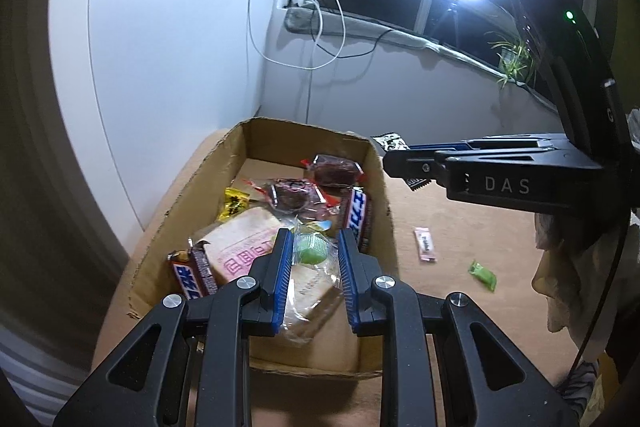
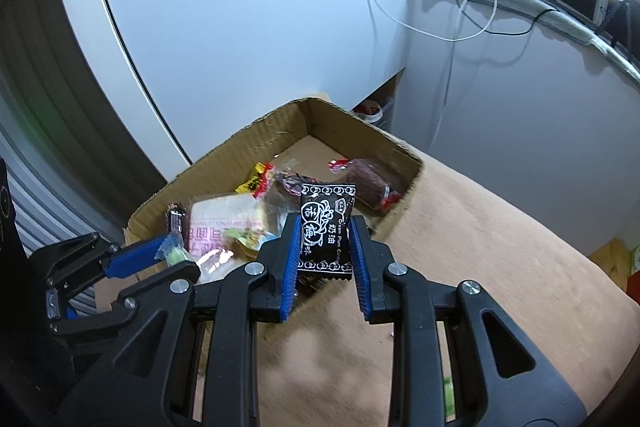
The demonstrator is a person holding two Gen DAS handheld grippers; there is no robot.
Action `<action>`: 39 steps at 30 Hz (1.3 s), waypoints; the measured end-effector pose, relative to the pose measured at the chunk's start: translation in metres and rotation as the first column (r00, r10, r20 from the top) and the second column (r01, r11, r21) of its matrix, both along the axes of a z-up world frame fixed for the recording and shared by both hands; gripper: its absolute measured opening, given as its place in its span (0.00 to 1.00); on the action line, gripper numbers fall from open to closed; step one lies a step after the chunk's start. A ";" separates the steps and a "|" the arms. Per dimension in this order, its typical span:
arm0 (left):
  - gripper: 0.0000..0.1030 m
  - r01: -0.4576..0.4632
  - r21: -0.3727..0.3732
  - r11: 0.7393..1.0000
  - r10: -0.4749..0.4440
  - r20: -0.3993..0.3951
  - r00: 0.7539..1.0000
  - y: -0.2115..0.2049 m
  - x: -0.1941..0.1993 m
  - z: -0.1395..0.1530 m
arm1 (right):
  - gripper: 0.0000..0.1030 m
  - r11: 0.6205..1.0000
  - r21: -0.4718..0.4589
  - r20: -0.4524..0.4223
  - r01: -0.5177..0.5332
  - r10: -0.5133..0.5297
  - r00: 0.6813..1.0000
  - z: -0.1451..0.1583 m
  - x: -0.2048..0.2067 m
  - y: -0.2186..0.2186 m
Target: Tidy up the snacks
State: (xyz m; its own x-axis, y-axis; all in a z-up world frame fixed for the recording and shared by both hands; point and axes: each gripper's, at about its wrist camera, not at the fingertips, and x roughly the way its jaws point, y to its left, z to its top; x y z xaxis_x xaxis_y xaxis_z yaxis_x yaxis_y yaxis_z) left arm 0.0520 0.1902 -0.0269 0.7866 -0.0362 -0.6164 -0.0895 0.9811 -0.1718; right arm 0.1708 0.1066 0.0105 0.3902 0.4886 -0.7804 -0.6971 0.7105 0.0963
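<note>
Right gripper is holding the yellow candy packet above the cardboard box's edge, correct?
Not quite. The right gripper holds a black plum candy packet, not yellow, as the right wrist view shows. It is above the cardboard box's edge.

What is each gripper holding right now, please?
Left gripper: shut on the green candy, above the cardboard box.
Right gripper: shut on the black plum candy packet, at the box's edge.
</note>
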 end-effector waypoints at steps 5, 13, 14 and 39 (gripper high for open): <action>0.21 -0.016 0.003 1.000 0.016 -0.012 1.000 0.005 0.004 -0.004 | 0.25 1.000 -0.003 -0.022 -0.014 0.014 1.000 -0.010 0.006 0.016; 0.22 -0.034 -0.002 0.999 0.034 -0.040 0.999 0.012 0.008 -0.013 | 0.25 0.999 -0.007 -0.041 -0.036 0.036 0.999 -0.015 0.003 0.027; 0.22 -0.035 -0.002 0.999 0.035 -0.040 0.999 0.012 0.008 -0.013 | 0.25 0.999 -0.008 -0.041 -0.037 0.036 0.998 -0.015 0.003 0.027; 0.48 -0.017 0.010 1.000 0.017 0.004 1.000 -0.014 0.000 0.009 | 0.55 0.997 0.061 0.006 0.049 -0.050 0.999 0.022 -0.002 -0.043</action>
State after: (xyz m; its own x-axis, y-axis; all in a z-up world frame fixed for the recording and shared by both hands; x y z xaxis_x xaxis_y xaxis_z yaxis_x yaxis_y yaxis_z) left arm 0.0520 0.1758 -0.0181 0.7892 -0.0166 -0.6139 -0.1053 0.9812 -0.1620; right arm 0.1693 0.0633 0.0327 0.4209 0.5149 -0.7468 -0.6623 0.7370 0.1349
